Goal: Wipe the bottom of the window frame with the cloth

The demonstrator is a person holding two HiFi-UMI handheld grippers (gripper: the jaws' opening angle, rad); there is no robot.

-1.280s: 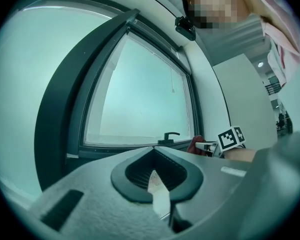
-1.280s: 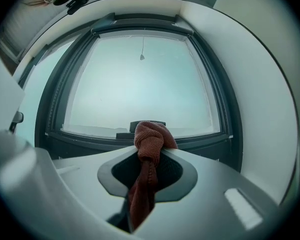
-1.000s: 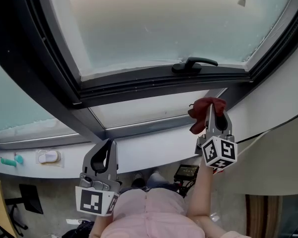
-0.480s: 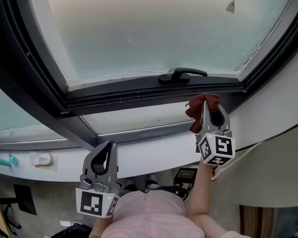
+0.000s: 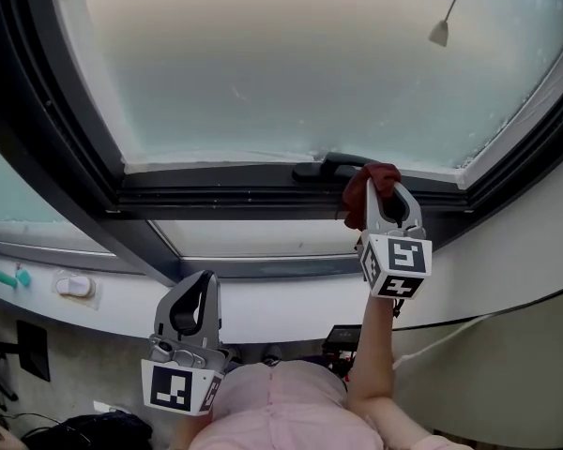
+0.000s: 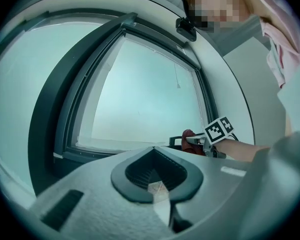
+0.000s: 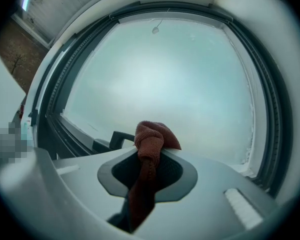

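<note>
Cloth: dark-red terry cloth (image 7: 150,136), probably soft, light and floppy.
Hold: my right gripper (image 5: 391,195) pinches its bunched middle.
Idle: my left gripper (image 5: 195,284), jaws together, empty.

Sill: white ledge (image 5: 281,312) is running under the dark window frame (image 5: 216,200).
On it: 1 white object (image 5: 72,285) and 1 teal item (image 5: 7,276) are lying leftward.

- Head view: high up, looks steeply down on the window frame (image 5: 225,195), left gripper (image 5: 198,279) and right gripper (image 5: 387,187); mid-range.
- Left gripper view: low, set back, faces the frosted pane (image 6: 140,94).
- Right gripper view: close in, facing the same pane.
- All three share the window handle (image 7: 117,135).
</note>
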